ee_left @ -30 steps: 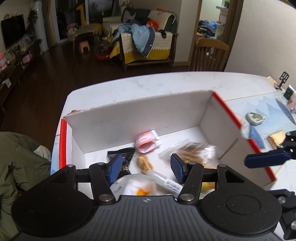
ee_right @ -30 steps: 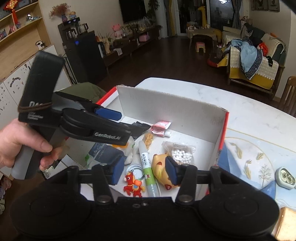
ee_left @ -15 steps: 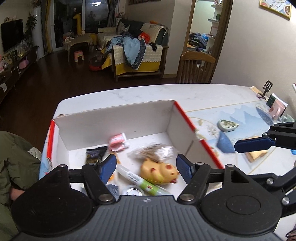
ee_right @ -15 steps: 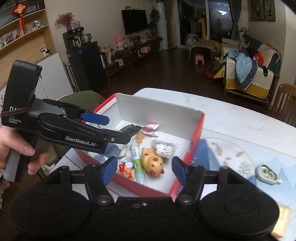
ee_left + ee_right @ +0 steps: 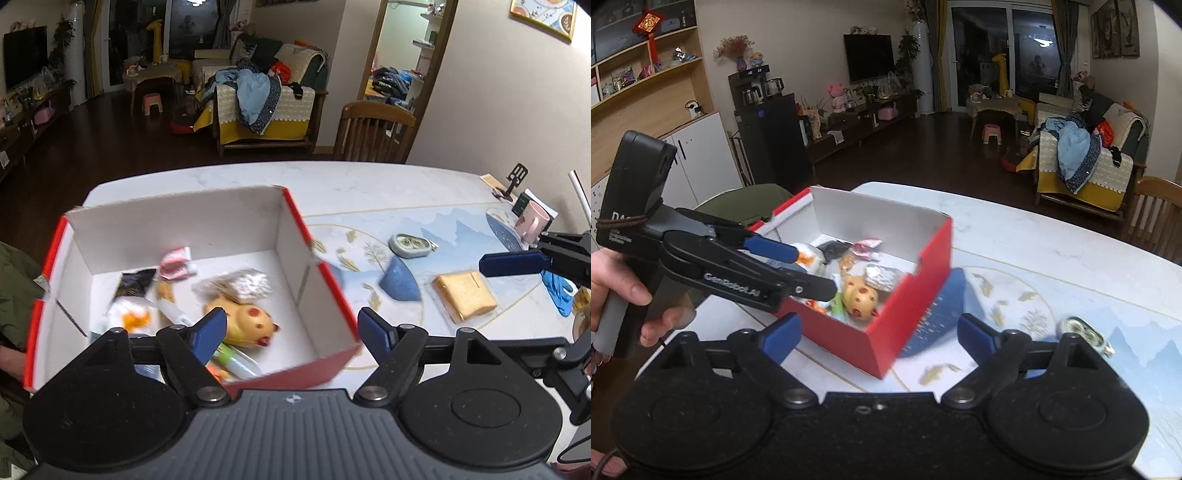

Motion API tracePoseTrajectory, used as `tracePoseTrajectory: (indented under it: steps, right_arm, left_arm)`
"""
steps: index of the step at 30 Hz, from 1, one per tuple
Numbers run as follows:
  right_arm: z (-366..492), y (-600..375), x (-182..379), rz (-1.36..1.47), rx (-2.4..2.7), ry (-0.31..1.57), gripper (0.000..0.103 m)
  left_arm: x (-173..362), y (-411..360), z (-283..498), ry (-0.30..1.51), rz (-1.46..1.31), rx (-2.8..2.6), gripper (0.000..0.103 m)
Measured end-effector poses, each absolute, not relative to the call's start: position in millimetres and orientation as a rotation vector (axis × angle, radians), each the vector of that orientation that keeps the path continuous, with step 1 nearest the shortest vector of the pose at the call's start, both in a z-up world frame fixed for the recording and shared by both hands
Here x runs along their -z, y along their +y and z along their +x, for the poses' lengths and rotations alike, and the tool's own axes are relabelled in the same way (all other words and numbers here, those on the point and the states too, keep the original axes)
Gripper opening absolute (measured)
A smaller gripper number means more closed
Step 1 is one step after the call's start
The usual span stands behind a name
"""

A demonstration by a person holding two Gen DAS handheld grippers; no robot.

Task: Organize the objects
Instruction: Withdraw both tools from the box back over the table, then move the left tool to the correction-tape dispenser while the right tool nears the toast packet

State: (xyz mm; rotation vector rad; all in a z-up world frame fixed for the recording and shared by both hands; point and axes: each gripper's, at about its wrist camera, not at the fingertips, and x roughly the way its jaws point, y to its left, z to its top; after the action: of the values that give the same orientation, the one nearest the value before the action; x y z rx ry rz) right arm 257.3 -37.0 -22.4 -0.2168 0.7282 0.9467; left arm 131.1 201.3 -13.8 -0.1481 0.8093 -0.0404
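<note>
Blurring box [image 5: 207, 229] contents [image 5: 243, 321], hardly legible

Dim warm indoor light, ceiling lamp glare reflected in dark window [image 5: 1046, 43]. Strong fisheye bending at edges, black corners. Motion blur smears red box [image 5: 334, 291] and contents (both views); far room sharper.

A living room with a dark wooden floor [image 5: 923, 147] is seen. At twelve o'clock a sofa [image 5: 266, 107] covered with clothes is placed, and a wooden chair [image 5: 373, 133] is set at one o'clock before a pale wall [image 5: 498, 92]. A television [image 5: 868, 57] is hung at eleven o'clock, beside dark glass doors [image 5: 1004, 55]. Wooden shelves [image 5: 642, 81] are fixed at ten o'clock.
</note>
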Motion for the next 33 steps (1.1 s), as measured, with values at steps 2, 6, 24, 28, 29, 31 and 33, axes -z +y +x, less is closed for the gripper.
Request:
tracePoseTrajectory:
  steps: [2, 6, 24, 28, 29, 31, 33]
  right_arm:
    - [262.0, -50.3, 26.4, -0.208, -0.937, 0.733, 0.098]
    - [271.2, -78.2, 32.5, -0.209, -0.905, 0.714, 0.102]
    - [321.1, -190.6, 75.8, -0.260, -0.755, 0.758, 0.102]
    - [330.9, -201.2, 85.9, -0.304, -0.769, 0.773, 0.102]
    - [333.7, -201.8, 88.5, -0.316, -0.780, 0.777, 0.102]
    - [339.6, -202.6, 94.5, -0.342, -0.787, 0.782, 0.102]
    - [345.6, -204.1, 99.5, -0.345, -0.796, 0.788, 0.102]
  left_arm:
    - [16.1, 189.9, 132.0, 0.817, -0.156, 0.048, 0.079]
    - [19.9, 164.6, 137.0, 0.832, -0.147, 0.059, 0.082]
    - [31.7, 55.3, 196.1, 0.801, -0.048, 0.046, 0.103]
    - [39.3, 33.4, 218.4, 0.819, -0.030, 0.066, 0.103]
    - [41.6, 28.9, 224.9, 0.825, -0.030, 0.069, 0.103]
    - [46.1, 21.3, 238.4, 0.841, -0.034, 0.071, 0.103]
    - [51.0, 15.1, 251.8, 0.858, -0.037, 0.075, 0.103]
